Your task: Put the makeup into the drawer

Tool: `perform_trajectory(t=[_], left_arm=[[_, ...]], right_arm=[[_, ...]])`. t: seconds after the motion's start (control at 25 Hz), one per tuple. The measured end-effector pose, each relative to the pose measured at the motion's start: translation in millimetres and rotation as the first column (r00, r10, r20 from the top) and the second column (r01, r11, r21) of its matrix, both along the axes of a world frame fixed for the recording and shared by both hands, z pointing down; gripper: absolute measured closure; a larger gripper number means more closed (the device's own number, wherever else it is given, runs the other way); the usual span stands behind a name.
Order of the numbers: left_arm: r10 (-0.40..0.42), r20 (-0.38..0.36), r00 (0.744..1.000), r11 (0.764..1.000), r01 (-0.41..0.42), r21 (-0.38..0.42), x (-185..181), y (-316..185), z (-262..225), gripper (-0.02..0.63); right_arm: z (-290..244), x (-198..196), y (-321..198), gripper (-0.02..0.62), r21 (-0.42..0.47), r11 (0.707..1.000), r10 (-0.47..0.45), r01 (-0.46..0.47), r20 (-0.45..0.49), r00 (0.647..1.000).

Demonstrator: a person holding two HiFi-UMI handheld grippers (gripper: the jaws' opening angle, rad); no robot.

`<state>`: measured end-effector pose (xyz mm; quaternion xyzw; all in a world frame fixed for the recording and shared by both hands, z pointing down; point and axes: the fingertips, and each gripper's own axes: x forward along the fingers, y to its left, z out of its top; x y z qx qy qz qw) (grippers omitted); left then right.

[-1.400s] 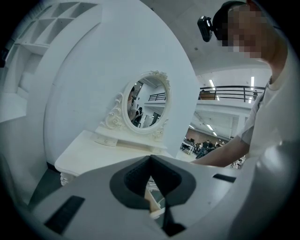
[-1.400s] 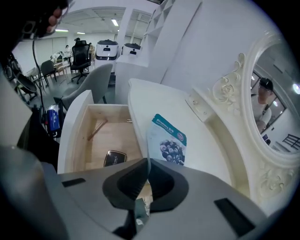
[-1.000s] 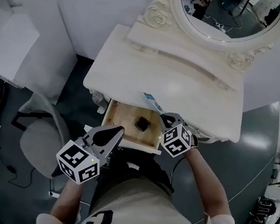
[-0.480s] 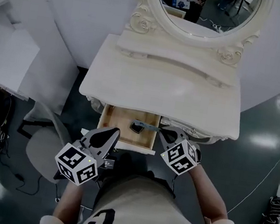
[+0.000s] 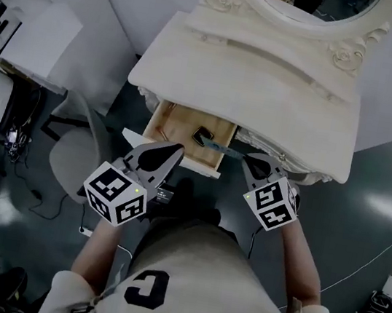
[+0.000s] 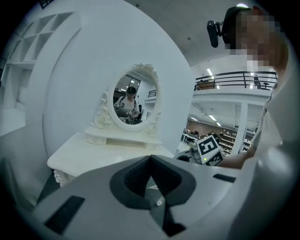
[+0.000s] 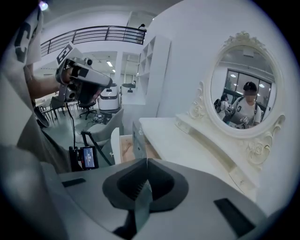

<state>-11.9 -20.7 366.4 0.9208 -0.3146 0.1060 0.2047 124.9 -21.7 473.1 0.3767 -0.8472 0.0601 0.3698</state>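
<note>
White vanity counter under an oval mirror, its wooden drawer standing open with a dark compact lying inside. My right claw pinches a thin, flat bluish makeup packet that juts over the drawer's right front corner. My left claw is pressed together on nothing, just at the drawer's front edge.
</note>
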Motion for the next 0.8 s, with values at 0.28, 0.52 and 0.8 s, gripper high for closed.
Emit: perform_trajectory(t=[0.28, 0.52, 0.8], left_arm=[[-0.073, 0.033, 0.997, 0.997, 0.073, -0.011, -20.3, 26.2, 12.3, 0.554], [-0.102, -0.001, 0.995, 0.994, 0.102, -0.028, -59.2, 5.3, 18.2, 0.554], [-0.057, -0.067, 0.996, 0.996, 0.053, -0.066, -112.5, -52.7, 28.4, 0.554]], right_arm=[[16.5, -38.9, 9.8, 0.571, -0.031, 0.996, -0.087, 0.088, 0.049, 0.995], [31.5, -72.6, -6.4, 0.571, -0.106, 0.989, -0.095, 0.098, 0.031, 0.995], [47.9, -110.7, -61.6, 0.571, -0.14, 0.99, -0.026, 0.016, -0.074, 0.997]])
